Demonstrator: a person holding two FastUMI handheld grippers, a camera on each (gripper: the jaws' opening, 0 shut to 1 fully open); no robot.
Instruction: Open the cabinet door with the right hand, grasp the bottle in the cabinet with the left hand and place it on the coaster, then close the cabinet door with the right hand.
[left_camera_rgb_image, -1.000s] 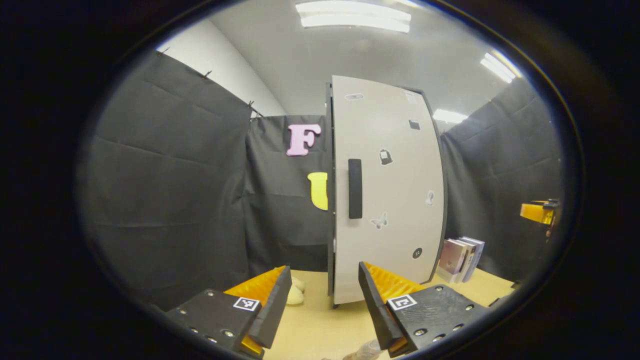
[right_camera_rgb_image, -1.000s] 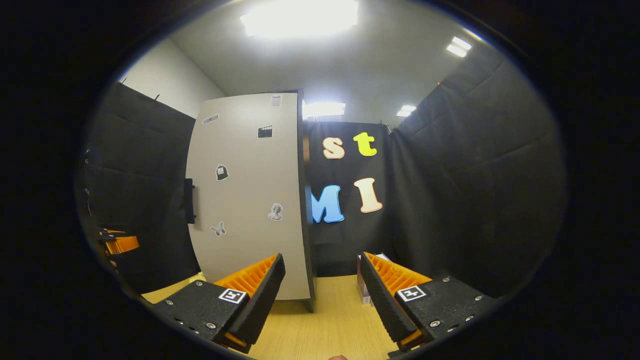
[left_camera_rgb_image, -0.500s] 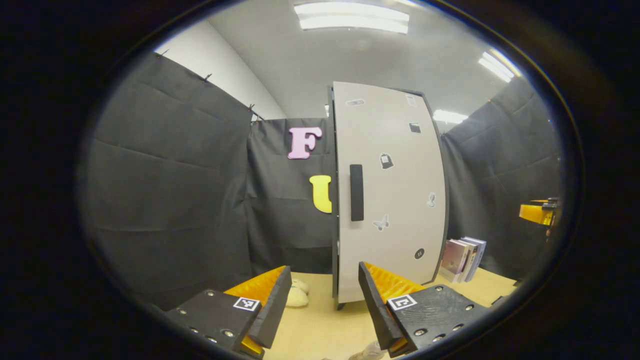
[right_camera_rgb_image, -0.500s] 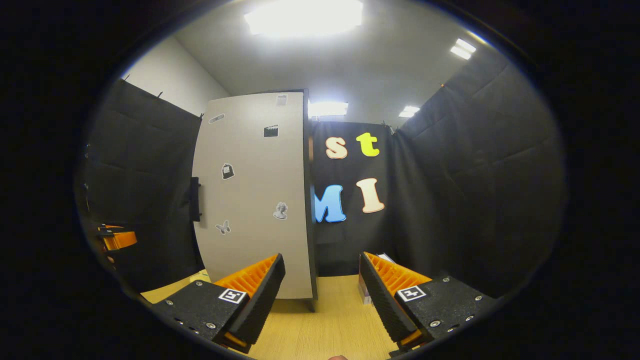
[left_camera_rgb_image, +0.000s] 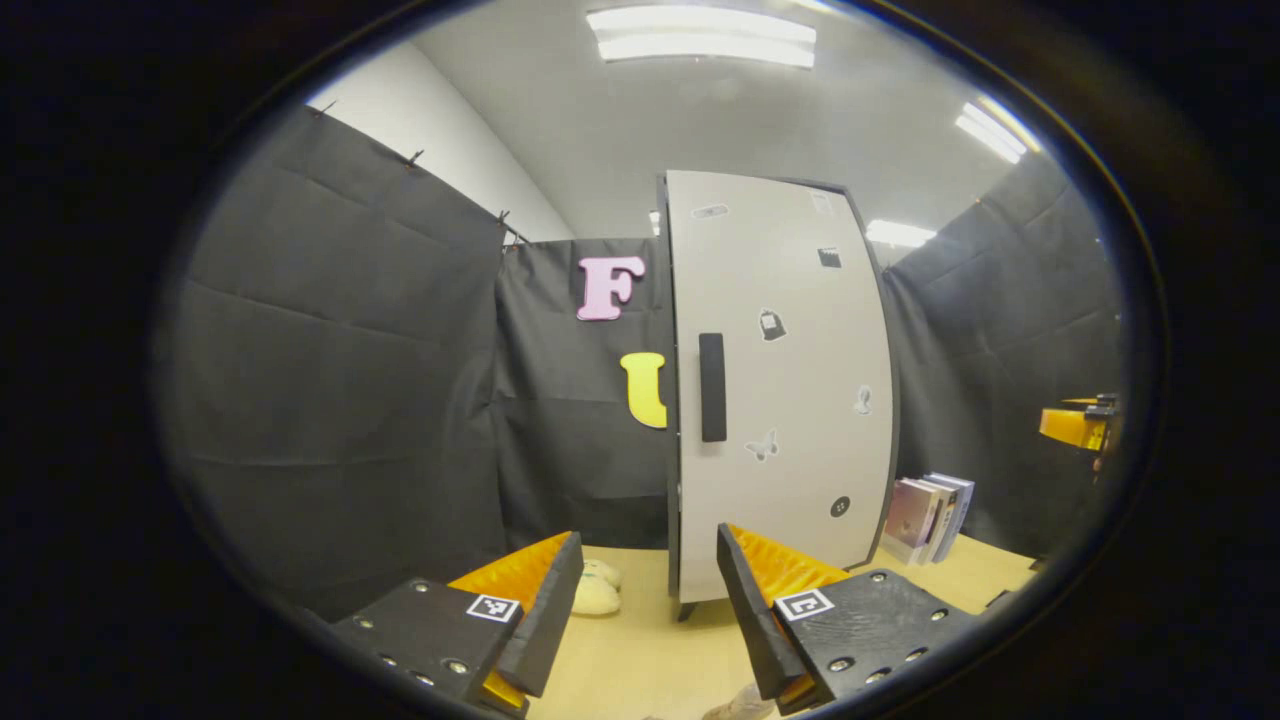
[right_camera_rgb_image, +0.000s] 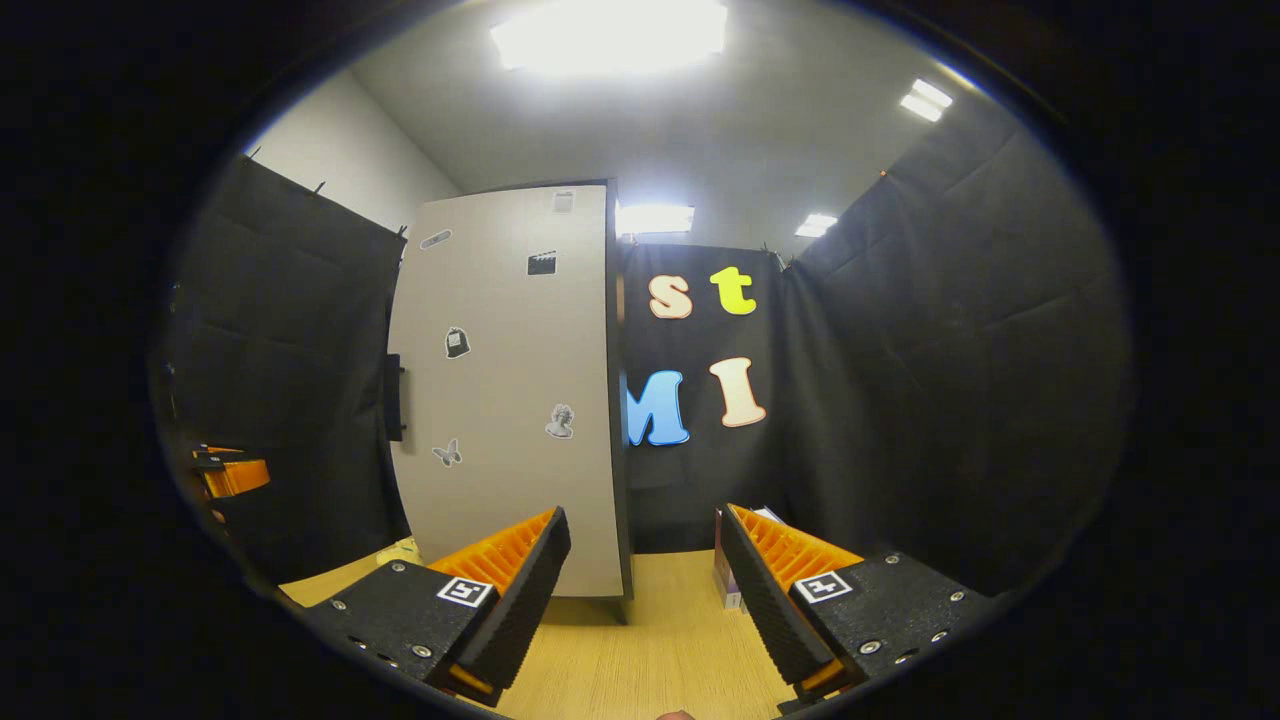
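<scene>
the cabinet (left_camera_rgb_image: 780, 390) stood upright on the far part of the wooden table (left_camera_rgb_image: 640, 650), its pale door (right_camera_rgb_image: 505, 400) closed flat against the dark frame. a black vertical handle (left_camera_rgb_image: 711, 387) sat near the door's left edge in the left gripper view, and small stickers were scattered over the door face. the bottle was behind the closed door and could not be seen, and i could not tell where the coaster was.

the left gripper (left_camera_rgb_image: 648, 610) hung near the table's front, its jaws spread wide with nothing between them, pointing toward the cabinet's left edge and well apart from it. two pale rounded objects (left_camera_rgb_image: 596, 588) lay on the table just left of the cabinet's foot. a few books (left_camera_rgb_image: 925, 515) stood leaning to the right of the cabinet.

the right gripper (right_camera_rgb_image: 645, 590) was also wide open and empty, aimed at the cabinet's right edge and apart from it. in the left gripper view its orange part showed at the far right; in the right gripper view the left gripper's orange part showed at the far left.
</scene>
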